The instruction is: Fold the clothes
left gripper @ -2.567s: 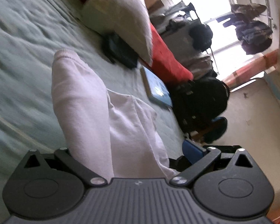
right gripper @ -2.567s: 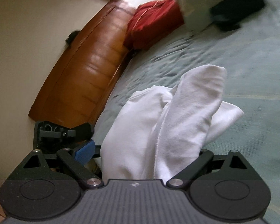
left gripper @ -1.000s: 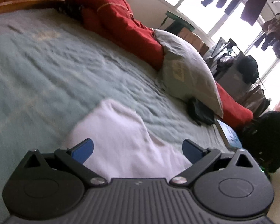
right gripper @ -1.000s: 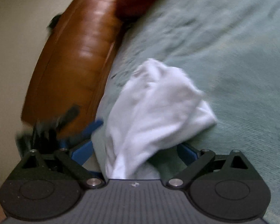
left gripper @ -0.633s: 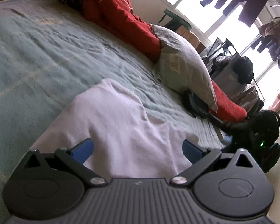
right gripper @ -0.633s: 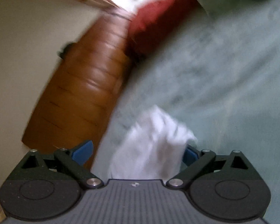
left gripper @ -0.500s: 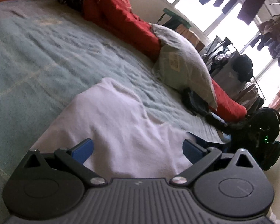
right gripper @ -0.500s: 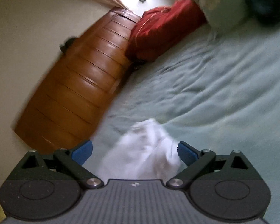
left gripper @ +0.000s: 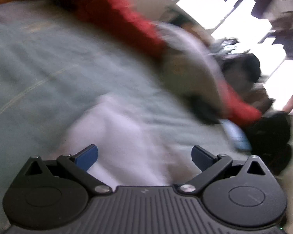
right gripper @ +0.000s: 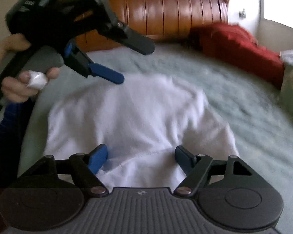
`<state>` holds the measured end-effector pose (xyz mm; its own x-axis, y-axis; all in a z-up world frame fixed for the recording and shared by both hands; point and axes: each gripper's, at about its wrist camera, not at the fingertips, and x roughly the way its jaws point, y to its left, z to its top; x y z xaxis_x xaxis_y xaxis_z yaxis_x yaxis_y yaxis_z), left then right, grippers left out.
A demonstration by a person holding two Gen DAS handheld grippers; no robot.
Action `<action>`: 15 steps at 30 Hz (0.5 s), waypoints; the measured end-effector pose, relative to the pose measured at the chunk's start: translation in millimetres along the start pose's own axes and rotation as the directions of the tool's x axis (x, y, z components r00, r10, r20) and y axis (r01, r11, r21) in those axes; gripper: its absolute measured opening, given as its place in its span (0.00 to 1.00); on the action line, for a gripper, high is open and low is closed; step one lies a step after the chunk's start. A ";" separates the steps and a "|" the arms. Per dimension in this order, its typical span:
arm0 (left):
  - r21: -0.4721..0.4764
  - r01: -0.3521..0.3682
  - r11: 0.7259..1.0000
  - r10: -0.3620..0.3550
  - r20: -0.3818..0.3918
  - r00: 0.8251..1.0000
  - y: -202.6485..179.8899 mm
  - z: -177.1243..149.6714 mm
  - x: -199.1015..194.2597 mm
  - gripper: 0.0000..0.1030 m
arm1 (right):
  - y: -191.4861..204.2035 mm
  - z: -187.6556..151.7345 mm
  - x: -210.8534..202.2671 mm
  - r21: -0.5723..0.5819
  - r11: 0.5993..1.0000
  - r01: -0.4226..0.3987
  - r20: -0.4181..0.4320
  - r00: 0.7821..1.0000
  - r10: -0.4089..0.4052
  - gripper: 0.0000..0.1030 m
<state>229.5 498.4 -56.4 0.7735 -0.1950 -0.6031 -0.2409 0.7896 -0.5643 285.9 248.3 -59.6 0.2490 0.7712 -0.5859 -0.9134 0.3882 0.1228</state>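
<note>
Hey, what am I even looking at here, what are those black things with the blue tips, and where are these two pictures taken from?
Those are two hand-held grippers, not a robot. A person squeezes one in each hand, and each carries a wide-angle camera looking out along its blue-tipped fingers. One picture comes from the left gripper, the other from the right gripper. The right view also shows the left one from outside, with the person's hand around its handle. Both are open and holding nothing. Under them a white garment lies on a bed with a pale green bedspread. Behind it are a wooden headboard and a red blanket. The left picture is blurred.
</note>
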 end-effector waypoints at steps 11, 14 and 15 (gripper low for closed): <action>0.038 -0.041 0.998 0.038 0.071 0.997 2.0 46.5 -3.4 0.94 | -5.7 -5.5 -55.7 0.143 0.986 -0.083 0.047 0.996 0.077 0.79; -0.009 -0.053 0.999 0.052 -0.073 0.996 15.5 68.4 34.2 0.94 | -0.9 -14.6 -75.8 0.150 0.986 -0.070 0.067 0.996 0.061 0.79; -0.021 -0.067 0.998 0.065 -0.115 0.991 20.1 73.6 46.5 0.94 | 0.8 -17.0 -82.2 0.142 0.988 -0.057 0.073 0.996 0.047 0.79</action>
<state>303.8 548.1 -54.3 0.6838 -0.2092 -0.6990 -0.3044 0.7888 -0.5339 259.3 176.6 -24.9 0.2289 0.8232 -0.5196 -0.8709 0.4116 0.2685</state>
